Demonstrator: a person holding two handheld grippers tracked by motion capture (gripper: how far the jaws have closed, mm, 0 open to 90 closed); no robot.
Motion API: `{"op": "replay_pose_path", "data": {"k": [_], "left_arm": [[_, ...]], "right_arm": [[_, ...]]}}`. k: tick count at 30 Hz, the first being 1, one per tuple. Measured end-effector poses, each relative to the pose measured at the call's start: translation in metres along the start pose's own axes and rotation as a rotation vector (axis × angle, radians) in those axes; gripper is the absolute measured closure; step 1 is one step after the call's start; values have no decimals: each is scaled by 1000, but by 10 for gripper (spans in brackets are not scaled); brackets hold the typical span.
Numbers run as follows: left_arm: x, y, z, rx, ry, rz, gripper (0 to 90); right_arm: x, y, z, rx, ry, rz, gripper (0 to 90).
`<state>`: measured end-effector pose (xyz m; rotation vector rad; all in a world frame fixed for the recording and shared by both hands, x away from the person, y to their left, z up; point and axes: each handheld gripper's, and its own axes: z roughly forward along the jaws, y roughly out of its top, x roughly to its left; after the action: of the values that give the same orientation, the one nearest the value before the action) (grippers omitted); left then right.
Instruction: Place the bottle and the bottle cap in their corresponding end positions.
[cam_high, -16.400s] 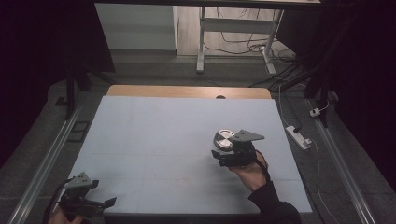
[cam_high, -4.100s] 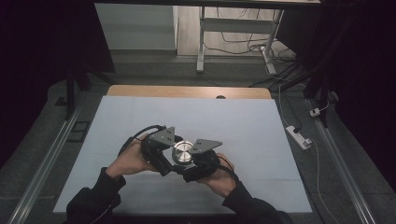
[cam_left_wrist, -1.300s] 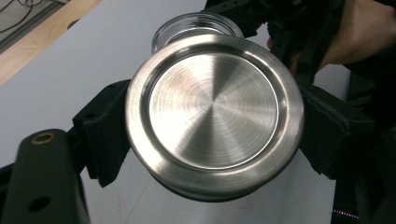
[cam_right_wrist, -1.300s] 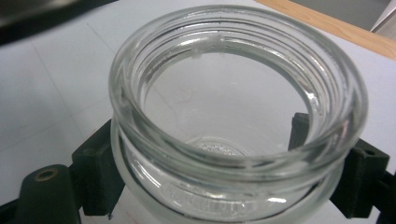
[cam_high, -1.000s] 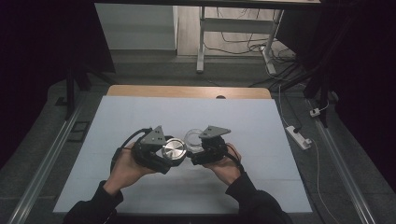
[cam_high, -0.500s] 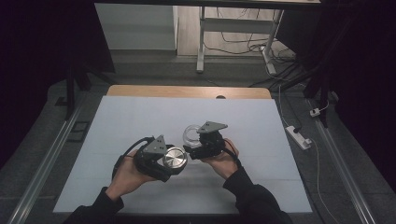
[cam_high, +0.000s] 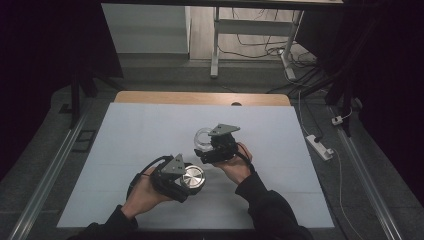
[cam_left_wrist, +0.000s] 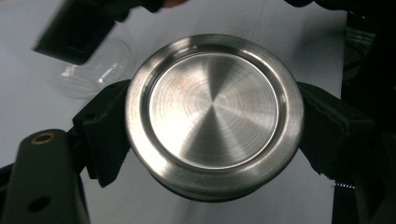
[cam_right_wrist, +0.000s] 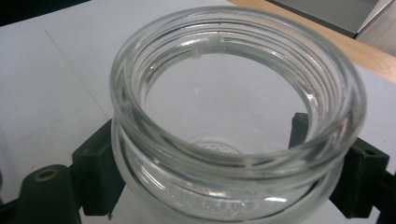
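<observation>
A round metal lid (cam_high: 192, 177) (cam_left_wrist: 214, 114) is clamped edge to edge between the jaws of my left gripper (cam_high: 190, 179) (cam_left_wrist: 212, 135), held above the table's front middle. My right gripper (cam_high: 204, 145) (cam_right_wrist: 233, 158) is shut on a clear glass jar (cam_high: 202, 139) (cam_right_wrist: 236, 116) with a threaded, open mouth; the jar looks empty. In the high view the jar is up and to the right of the lid, a short gap between them. The left gripper view shows the jar (cam_left_wrist: 95, 70) blurred behind the lid at upper left.
The white table mat (cam_high: 125, 135) runs wide on both sides of the hands, with a wooden strip (cam_high: 200, 98) at its far edge. A power strip (cam_high: 320, 146) lies on the floor off the right edge. Metal rails flank the table.
The lid has come off the jar. My left gripper has carried the lid down and toward the front edge, while the right gripper with the jar has moved slightly away and to the right.
</observation>
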<state>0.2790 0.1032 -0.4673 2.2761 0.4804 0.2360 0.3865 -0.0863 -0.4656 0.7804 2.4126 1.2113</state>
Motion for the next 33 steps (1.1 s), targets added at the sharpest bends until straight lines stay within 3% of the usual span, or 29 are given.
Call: {"op": "replay_pose_path", "data": {"k": [18,33], "left_arm": [[3,-17,42,4,2,-39,189],[11,-23,67,26,54,-55,189]], "right_arm": [[-13,9,37,14,-35,-12,150],[-21,5,58,41,-54,-9,150]]}}
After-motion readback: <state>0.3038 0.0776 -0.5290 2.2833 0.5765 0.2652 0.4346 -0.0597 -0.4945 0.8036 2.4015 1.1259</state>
